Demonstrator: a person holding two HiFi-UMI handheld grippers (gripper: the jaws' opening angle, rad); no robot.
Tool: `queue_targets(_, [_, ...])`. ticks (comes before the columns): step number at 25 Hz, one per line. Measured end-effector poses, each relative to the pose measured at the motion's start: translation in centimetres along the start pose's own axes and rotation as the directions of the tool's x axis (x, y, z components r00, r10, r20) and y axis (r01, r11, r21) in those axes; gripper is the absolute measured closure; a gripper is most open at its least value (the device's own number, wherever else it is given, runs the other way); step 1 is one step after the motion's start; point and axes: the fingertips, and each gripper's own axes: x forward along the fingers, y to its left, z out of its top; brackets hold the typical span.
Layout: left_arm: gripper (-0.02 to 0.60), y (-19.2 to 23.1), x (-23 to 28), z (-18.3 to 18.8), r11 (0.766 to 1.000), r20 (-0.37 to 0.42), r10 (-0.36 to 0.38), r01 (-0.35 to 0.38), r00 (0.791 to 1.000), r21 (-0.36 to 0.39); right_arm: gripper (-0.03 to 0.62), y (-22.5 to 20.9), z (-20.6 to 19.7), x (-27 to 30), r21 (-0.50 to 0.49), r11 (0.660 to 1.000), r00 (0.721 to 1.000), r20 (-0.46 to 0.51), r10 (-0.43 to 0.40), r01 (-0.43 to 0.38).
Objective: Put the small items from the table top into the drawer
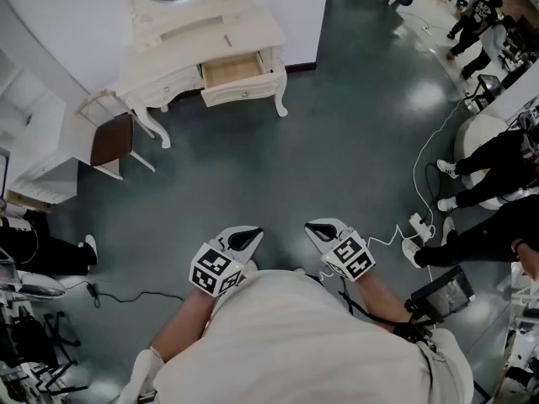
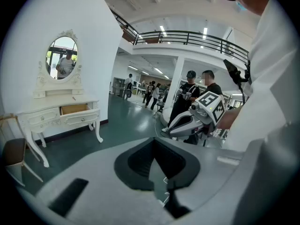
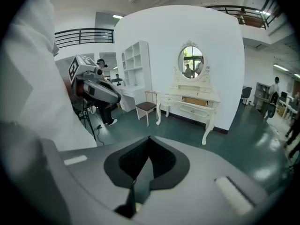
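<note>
Clothing: loose white top (image 1: 295, 343) | left gripper (image 1: 246, 239), right gripper (image 1: 325, 228): grey shells, black pads | cubes (image 1: 215, 272): black-and-white square markers

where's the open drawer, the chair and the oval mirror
open drawer (image 1: 232, 71): head view, its wooden inside bottom
chair (image 1: 111, 139): head view, brown seat
oval mirror (image 3: 191, 60): right gripper view, middle of the glass

Head camera looking steeply down, bench (image 1: 240, 34) far off, left of centre, left tongs (image 1: 249, 239) camera and right tongs (image 1: 323, 229) camera low and level, each angled inward, all three sharing the bench.
</note>
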Motion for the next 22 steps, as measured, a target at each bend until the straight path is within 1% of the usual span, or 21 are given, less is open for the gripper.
queue_targets(5, [0.586,2.9,-2.3,-0.3,1.000,0.021,0.002,-0.002,1.000,0.004,0.594,1.4,2.3,2.6,-0.012,1.000,1.000,0.003,-0.012,0.012])
queue_targets(13, [0.586,4.6,-4.8,-1.8,0.999,0.044,-0.051,0.051,0.998,0.010,0.594,4.1,2.8,4.7,0.012,0.998,0.998,-0.030,-0.053,0.054])
queue_targets(15, [0.586,5.4,-5.4,-2.5,0.998,0.040,-0.066,0.066,0.997,0.004,0.594,4.6,3.2,5.8,0.018,0.998,0.997,-0.043,-0.060,0.061])
queue_targets(18, [0.586,7.0,-6.2,-3.5,0.996,0.031,-0.087,0.087,0.996,-0.009,0.594,4.8,4.1,7.3,0.058,0.995,0.996,-0.042,-0.081,0.083])
queue_targets(22, [0.586,9.4,-6.4,-4.4,0.995,0.025,-0.092,0.093,0.995,-0.034,0.592,4.4,5.1,8.9,0.082,0.990,0.993,-0.038,-0.111,0.114])
